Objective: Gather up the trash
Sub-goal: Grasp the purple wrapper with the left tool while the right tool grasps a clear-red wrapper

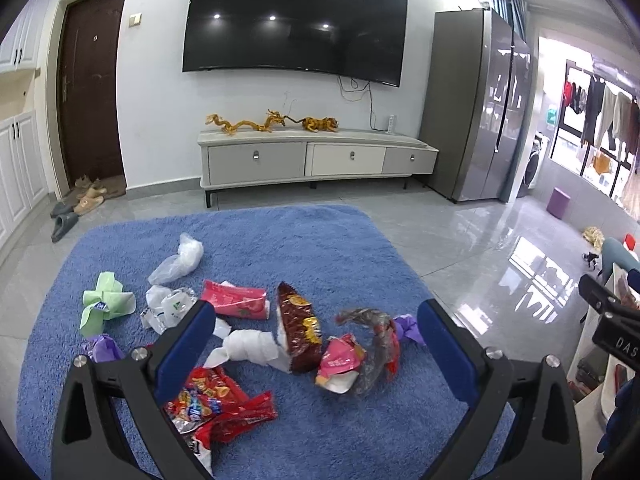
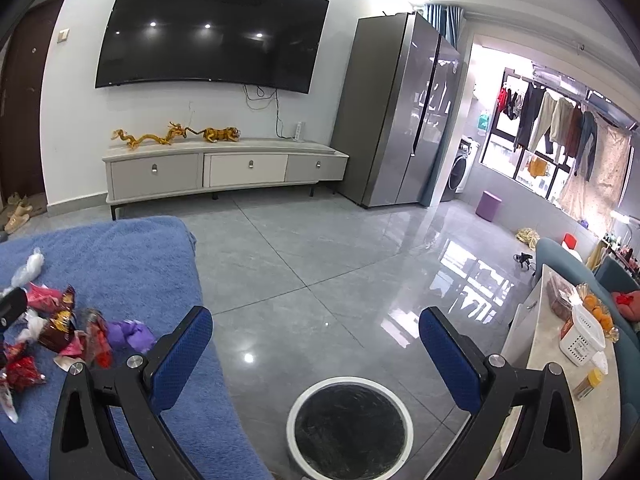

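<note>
Several pieces of trash lie on a blue rug (image 1: 304, 240): a brown snack bag (image 1: 298, 328), a twisted white tissue (image 1: 250, 346), a pink wrapper (image 1: 340, 356), a red wrapper (image 1: 218, 408), a clear plastic bag (image 1: 178, 264) and green paper (image 1: 104, 300). My left gripper (image 1: 316, 334) hangs open above the pile, nothing between its blue pads. My right gripper (image 2: 316, 334) is open over bare floor, just above a round white-rimmed bin (image 2: 350, 428) with a dark inside. The same pile (image 2: 60, 332) shows at the left of the right wrist view.
A low TV cabinet (image 1: 316, 156) stands against the far wall under a wall TV (image 1: 296, 20), with a grey fridge (image 1: 476, 108) to its right. Glossy grey tiles (image 2: 320, 264) stretch between rug and bin. A white table (image 2: 568, 384) with a basket sits at the right.
</note>
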Demonstrator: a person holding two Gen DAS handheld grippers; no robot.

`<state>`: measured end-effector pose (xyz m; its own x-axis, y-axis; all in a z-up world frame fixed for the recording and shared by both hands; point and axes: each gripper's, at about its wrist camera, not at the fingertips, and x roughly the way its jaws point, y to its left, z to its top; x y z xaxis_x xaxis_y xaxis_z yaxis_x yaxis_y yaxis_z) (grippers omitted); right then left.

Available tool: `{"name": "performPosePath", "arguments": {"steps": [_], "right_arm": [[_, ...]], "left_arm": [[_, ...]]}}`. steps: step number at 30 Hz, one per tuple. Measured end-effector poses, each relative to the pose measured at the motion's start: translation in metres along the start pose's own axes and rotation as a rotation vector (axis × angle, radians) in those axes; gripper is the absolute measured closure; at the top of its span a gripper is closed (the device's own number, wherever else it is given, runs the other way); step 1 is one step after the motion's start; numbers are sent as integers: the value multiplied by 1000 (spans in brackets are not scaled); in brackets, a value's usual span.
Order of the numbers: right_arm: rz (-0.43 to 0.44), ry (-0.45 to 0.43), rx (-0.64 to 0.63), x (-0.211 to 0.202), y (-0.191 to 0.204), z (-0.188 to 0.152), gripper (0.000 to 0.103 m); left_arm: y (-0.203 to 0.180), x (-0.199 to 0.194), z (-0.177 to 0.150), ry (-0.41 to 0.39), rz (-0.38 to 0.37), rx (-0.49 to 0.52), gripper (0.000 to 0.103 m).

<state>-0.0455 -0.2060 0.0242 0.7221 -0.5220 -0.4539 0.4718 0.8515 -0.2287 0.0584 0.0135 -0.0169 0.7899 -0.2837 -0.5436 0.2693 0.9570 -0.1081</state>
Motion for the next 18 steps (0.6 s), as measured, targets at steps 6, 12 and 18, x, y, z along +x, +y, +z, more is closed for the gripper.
{"name": "performPosePath", "arguments": {"steps": [6, 12, 18], "right_arm": [[46, 19, -17, -4, 19, 2, 0], [145, 29, -35, -6, 48, 6, 0], [327, 91, -54, 10, 87, 6, 2]], "left_arm": [[29, -2, -5, 1, 18, -31, 1], [74, -3, -13, 4, 91, -68, 1], [131, -3, -27, 21, 214, -111, 1]]}}
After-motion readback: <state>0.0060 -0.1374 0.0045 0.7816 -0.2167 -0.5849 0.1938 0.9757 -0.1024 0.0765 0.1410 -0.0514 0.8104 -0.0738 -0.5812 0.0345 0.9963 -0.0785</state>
